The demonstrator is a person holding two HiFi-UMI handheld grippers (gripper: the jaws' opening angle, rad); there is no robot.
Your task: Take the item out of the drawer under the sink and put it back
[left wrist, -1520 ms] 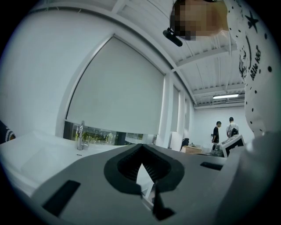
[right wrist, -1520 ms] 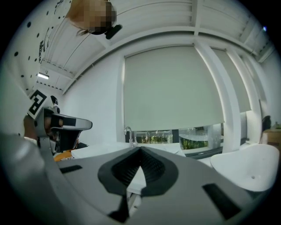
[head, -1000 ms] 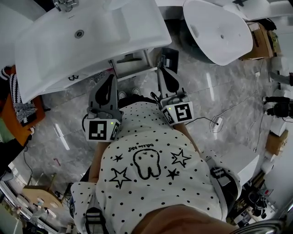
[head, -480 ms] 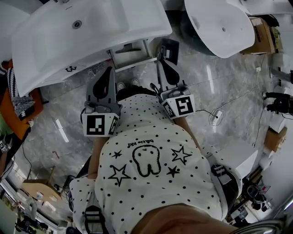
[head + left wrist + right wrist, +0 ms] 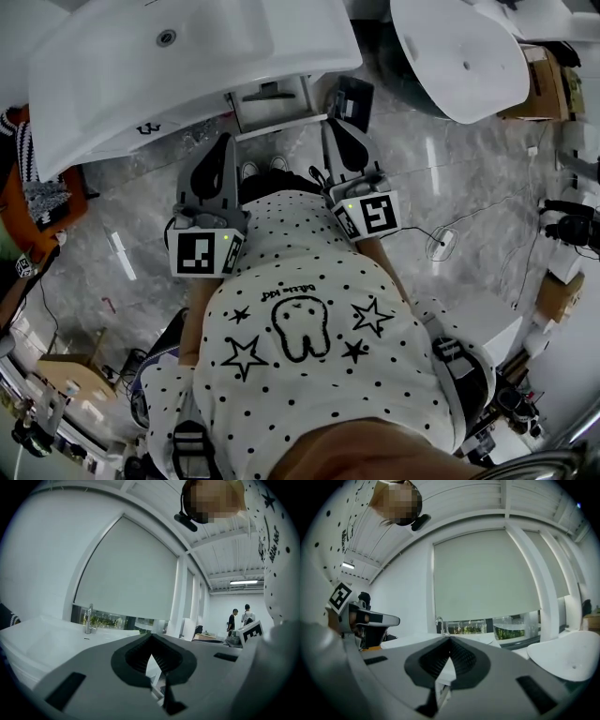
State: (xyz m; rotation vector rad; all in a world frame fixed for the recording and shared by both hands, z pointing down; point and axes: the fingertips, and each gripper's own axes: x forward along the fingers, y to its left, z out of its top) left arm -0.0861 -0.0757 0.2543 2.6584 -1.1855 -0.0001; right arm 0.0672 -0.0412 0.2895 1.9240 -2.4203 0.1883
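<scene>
The person stands before a white sink (image 5: 187, 66) that fills the upper left of the head view. Both grippers are held in front of a dotted shirt (image 5: 300, 319) at the middle of the frame, and they point level toward the sink.

The left gripper (image 5: 225, 150) is at the middle left. In the left gripper view its jaws are together, the tips meet, and nothing is between them. The right gripper (image 5: 339, 131) is just right of the centre. Its jaws are also together and empty, as the right gripper view shows. The two grippers are near each other but apart, and neither one touches the sink.

The drawer (image 5: 274, 105) shows as a white box with a dark handle, just under the front edge of the sink, at the upper middle of the head view. It lies between the two grippers and a little above their tips in the frame. The inside of the drawer cannot be seen, so I cannot tell where the item is; no view shows it.

A second white basin (image 5: 459, 56) is at the upper right. The grey marble floor (image 5: 441, 187) is below it. In the left gripper view a faucet (image 5: 88, 619) stands on the sink at the middle left, and two people (image 5: 239, 620) stand far away at the right
</scene>
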